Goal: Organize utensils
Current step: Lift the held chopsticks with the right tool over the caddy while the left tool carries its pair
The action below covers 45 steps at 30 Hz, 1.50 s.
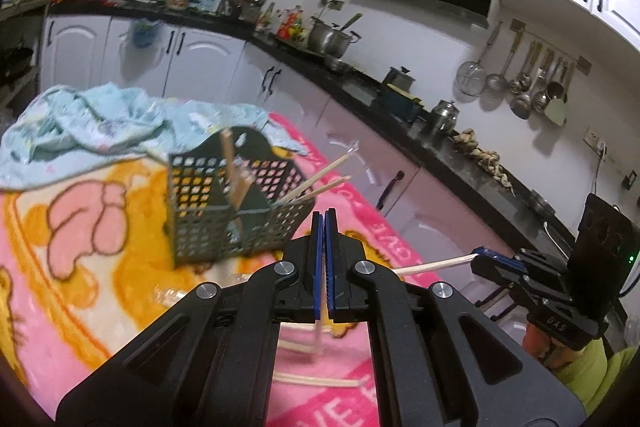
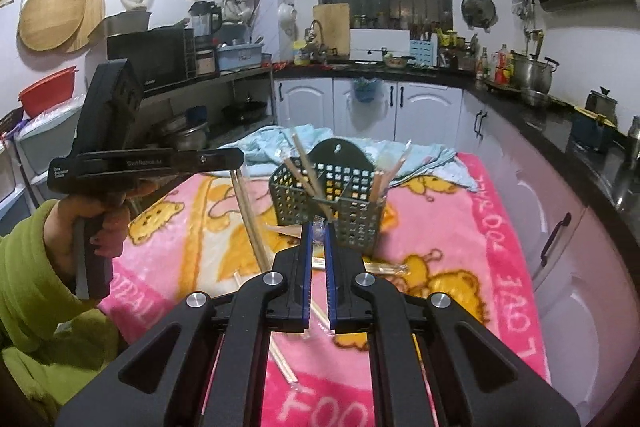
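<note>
Pink blanket (image 2: 460,227) covers the worktop, green basket (image 2: 332,195) upright on it holding chopsticks (image 2: 308,179). Left gripper (image 1: 325,217) jaws pinch a chopstick pair (image 2: 250,215); right gripper (image 2: 319,227) jaws pinch 1 wrapped chopstick (image 1: 436,264). Loose pairs (image 1: 316,381) lie near.

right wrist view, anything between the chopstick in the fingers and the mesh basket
Nothing visible. The basket stands straight ahead of the right gripper and its chopstick; the left gripper is off to the side.
</note>
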Each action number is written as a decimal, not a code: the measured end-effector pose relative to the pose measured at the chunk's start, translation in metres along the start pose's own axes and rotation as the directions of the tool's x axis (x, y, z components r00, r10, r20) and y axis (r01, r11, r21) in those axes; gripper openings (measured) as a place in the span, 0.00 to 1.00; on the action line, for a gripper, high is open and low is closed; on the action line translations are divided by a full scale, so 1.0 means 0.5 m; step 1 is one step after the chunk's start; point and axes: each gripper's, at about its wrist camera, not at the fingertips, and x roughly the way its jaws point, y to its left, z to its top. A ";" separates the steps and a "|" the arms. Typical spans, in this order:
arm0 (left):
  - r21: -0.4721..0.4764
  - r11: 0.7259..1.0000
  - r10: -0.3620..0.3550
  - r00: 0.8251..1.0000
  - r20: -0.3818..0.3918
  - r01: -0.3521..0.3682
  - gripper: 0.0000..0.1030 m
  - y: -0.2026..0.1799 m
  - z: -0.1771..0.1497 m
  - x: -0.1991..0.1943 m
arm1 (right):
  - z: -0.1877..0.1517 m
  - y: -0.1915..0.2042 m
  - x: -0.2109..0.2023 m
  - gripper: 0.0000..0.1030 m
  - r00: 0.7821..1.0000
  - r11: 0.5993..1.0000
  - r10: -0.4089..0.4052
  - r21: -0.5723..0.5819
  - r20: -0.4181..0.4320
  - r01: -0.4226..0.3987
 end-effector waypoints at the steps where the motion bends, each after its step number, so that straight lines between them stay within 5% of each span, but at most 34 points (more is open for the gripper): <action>1: 0.006 1.000 -0.004 1.000 0.004 0.004 0.00 -0.004 0.006 -0.001 | 0.001 -0.002 -0.004 0.06 1.000 1.000 -0.002 0.001 0.006 0.002; 9: 0.048 0.998 -0.039 0.998 0.057 0.036 0.00 -0.054 0.069 -0.008 | 0.032 -0.014 -0.033 0.06 0.999 1.000 -0.023 0.005 0.048 0.023; 24: 0.114 0.993 -0.007 0.984 0.176 -0.013 0.00 -0.088 0.204 -0.040 | 0.151 -0.029 -0.041 0.06 0.990 0.998 -0.053 -0.034 0.134 0.058; 33: 0.106 0.992 0.038 0.970 0.238 -0.065 0.00 -0.074 0.279 -0.033 | 0.207 -0.063 -0.015 0.06 0.985 0.994 -0.106 -0.025 0.133 0.111; 45: 0.059 0.992 0.094 0.964 0.248 -0.112 0.00 -0.036 0.299 0.020 | 0.234 -0.098 0.029 0.06 0.986 0.988 -0.145 -0.034 0.080 0.148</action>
